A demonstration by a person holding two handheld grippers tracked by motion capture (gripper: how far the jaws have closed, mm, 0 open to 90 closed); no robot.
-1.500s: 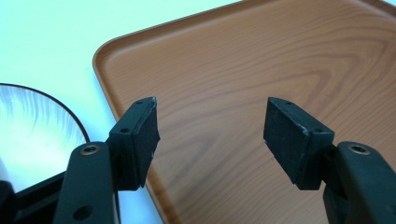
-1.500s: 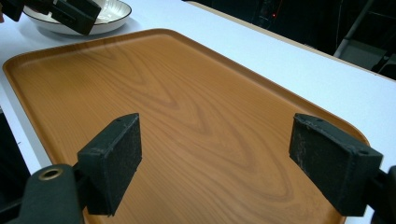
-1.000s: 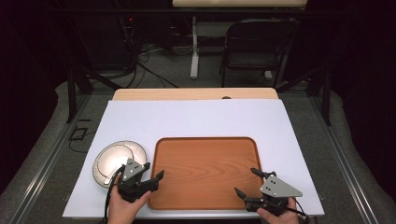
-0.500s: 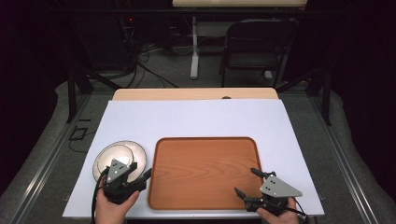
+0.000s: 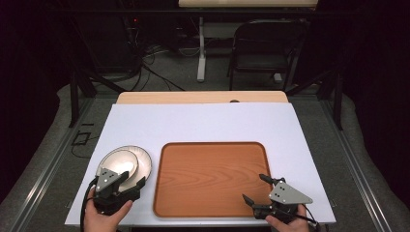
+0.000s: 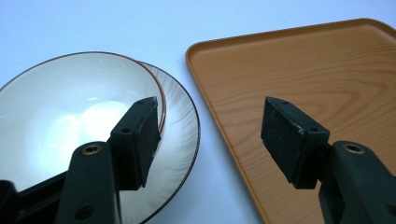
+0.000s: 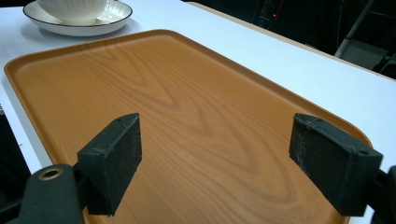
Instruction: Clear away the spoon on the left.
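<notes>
Left gripper sits at the near left, jaws spread wide and gripping nothing, one jaw over the bowl, lined up on its near rim (looks like a rim pinch setup). Right gripper at the near right, jaws also released, idle over the tray's near right corner. Tray is empty, centred on the counter. Bowl sits empty in the plate, just left of the tray.
</notes>
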